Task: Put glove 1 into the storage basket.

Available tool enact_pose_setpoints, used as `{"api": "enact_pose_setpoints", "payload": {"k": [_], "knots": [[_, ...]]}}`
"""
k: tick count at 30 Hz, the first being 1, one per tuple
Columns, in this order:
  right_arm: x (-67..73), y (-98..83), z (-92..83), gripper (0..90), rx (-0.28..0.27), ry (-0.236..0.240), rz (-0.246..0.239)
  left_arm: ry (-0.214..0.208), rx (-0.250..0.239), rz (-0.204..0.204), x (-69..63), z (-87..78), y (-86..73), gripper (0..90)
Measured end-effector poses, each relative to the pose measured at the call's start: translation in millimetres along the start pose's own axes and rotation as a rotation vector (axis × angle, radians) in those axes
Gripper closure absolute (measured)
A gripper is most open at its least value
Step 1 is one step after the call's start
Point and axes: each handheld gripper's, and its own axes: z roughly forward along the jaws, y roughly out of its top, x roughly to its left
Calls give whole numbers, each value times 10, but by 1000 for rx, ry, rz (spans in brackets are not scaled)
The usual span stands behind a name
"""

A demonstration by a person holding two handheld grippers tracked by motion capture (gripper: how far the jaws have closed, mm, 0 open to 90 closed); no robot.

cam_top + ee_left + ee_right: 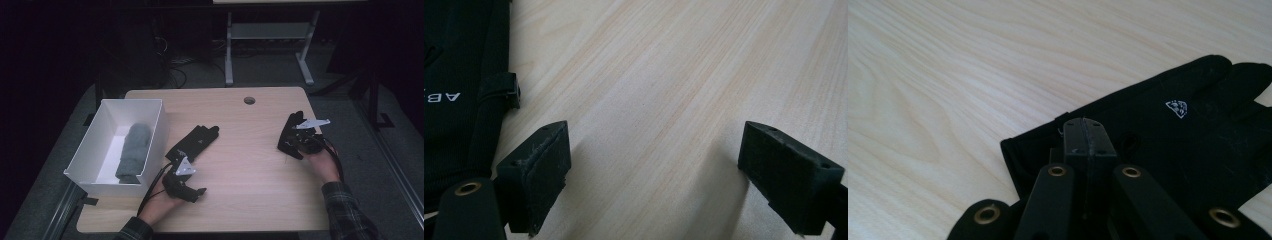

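Two black gloves lie out: right gripper [1087,131] pinches the three-o'clock glove [1168,145]; lift slowly. Left gripper [654,165] gapes, empty.

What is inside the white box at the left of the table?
The white box holds one grey knitted item, seemingly a mitten or sock, lying along its floor. The near wall hides the front strip of the floor, so anything there cannot be seen.

In the left gripper view the black glove [459,85] runs off the left edge, its white lettering cut short. In the right gripper view the other glove [1168,130] has its fingertips cropped at the right edge.
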Motion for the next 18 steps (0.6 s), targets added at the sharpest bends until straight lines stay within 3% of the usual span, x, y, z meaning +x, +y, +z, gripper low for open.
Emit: {"api": "enact_pose_setpoints", "payload": {"k": [6,10,18], "knots": [[-31,-3,115,900,38,-6,-7,-7,-26,-1,1,-4,-34,130],[4,-28,200,900,74,37,-10,-11,-29,6,10,-1,-38,129],[189,-39,149,900,97,134,-63,-10,-34,3,7,0,-42,130]]}}
